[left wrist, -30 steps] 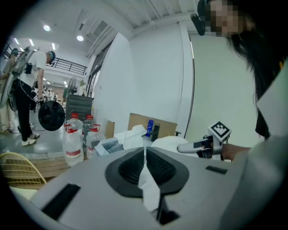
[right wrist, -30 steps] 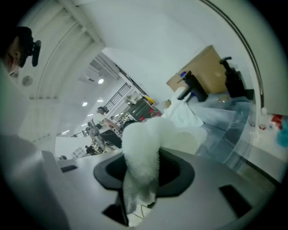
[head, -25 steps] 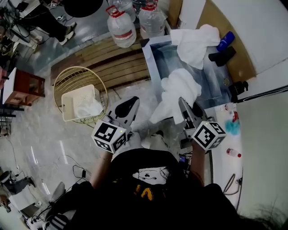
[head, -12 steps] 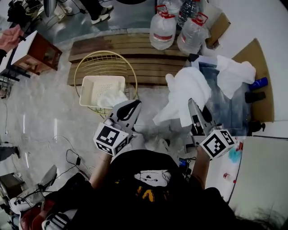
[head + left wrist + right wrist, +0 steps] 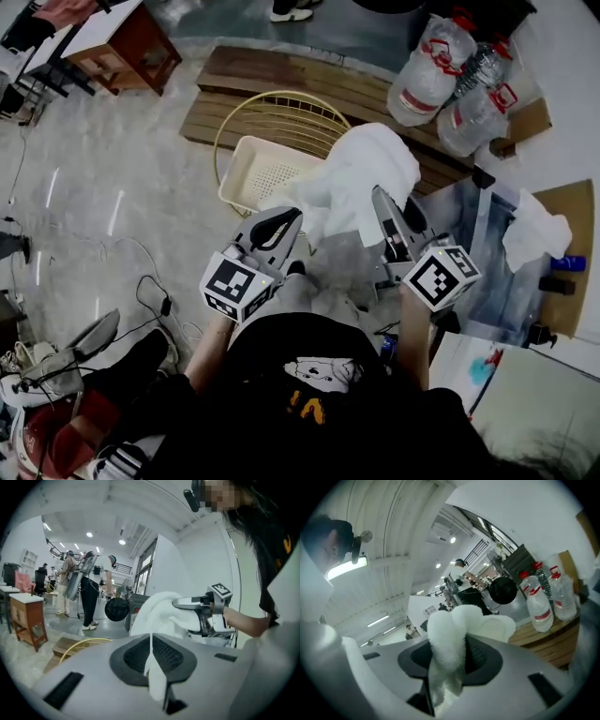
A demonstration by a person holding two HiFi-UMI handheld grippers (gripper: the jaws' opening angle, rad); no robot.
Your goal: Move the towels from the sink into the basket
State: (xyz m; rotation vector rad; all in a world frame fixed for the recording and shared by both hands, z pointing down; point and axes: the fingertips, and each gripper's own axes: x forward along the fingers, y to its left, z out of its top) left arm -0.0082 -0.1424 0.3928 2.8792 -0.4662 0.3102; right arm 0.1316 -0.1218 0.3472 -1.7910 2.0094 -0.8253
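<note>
A white towel (image 5: pixel 361 178) hangs from my right gripper (image 5: pixel 386 217), which is shut on it; the cloth bulges up between the pads (image 5: pixel 452 630). It hangs over the right side of the white crate (image 5: pixel 246 169), which sits inside a gold wire basket (image 5: pixel 281 101) on the floor. My left gripper (image 5: pixel 270 232) is just left of the towel with its jaws together (image 5: pixel 151 644) and nothing in them. The left gripper view shows the right gripper (image 5: pixel 197 604) and the towel (image 5: pixel 154 613). The sink (image 5: pixel 480 239) is at the right, with another white towel (image 5: pixel 534 230) draped on its rim.
Large water bottles (image 5: pixel 429 73) stand on a low wooden platform (image 5: pixel 281 80) behind the basket. A red-brown cabinet (image 5: pixel 131 37) is at the far left. Cables (image 5: pixel 155 302) lie on the floor. People (image 5: pixel 89 592) stand far off in the room.
The head view has swung left from the sink to the basket. My right gripper has carried the towel away from the sink and over the basket's right side. The left gripper stayed shut beside it.
</note>
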